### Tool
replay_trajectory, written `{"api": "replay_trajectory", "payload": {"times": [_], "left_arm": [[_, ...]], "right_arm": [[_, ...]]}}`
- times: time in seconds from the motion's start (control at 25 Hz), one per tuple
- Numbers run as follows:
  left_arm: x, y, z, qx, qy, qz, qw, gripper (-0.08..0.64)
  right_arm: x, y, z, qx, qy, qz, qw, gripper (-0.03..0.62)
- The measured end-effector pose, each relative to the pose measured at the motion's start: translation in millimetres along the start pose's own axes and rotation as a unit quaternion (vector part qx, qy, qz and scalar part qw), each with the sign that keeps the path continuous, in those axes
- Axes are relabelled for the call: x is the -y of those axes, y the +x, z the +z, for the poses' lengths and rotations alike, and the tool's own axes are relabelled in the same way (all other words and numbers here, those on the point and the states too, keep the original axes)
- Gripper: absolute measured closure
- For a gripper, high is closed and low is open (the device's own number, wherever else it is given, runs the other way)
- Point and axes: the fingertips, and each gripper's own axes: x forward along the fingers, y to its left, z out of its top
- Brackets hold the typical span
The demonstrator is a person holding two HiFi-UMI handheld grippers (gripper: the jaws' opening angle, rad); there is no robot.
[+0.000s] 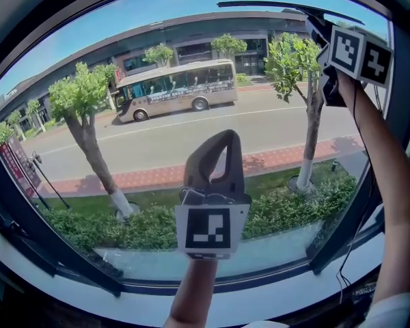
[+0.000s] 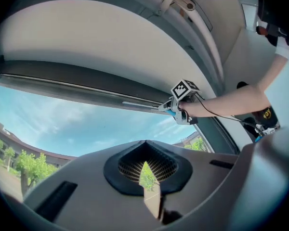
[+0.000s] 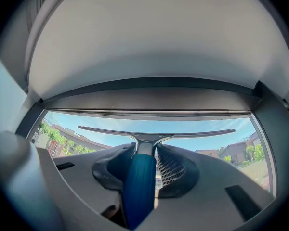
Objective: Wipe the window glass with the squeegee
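Observation:
The window glass [image 1: 157,135] fills the head view, with a street, trees and a bus outside. The squeegee [image 1: 280,7] lies with its long thin blade against the glass along the top edge, just under the dark upper frame [image 3: 149,97]. My right gripper [image 1: 320,34] is raised at the top right and is shut on the squeegee's blue handle [image 3: 138,182]; the blade [image 3: 183,134] runs level ahead of it. My left gripper [image 1: 227,137] stands upright low in the middle before the glass, shut, with nothing in it. The left gripper view shows the right gripper [image 2: 176,109] and the squeegee blade [image 2: 142,104] from below.
A dark frame post [image 1: 348,217] slants down at the right, and a white sill [image 1: 280,305] runs along the bottom. A white soffit [image 3: 149,37] hangs over the window. A thin cable [image 1: 355,183] trails down beside the right arm.

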Motion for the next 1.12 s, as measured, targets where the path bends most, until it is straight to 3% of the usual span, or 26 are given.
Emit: {"api": "replay_trajectory", "payload": {"times": [0.2,1.12], "left_arm": [[19.2,1.3,-6.3,0.000,-0.029,-0.014,0.9995,0.558],[55.5,-19.1,-70.1,-0.074,-0.039,-0.027,0.9961,0.558]], "right_arm": [[0.8,-5.9,-12.1,-0.011,-0.006,0.004,1.000,0.456],[-5.3,-41.8,-76.1,-0.022,-0.017,0.005,1.000,0.456]]}}
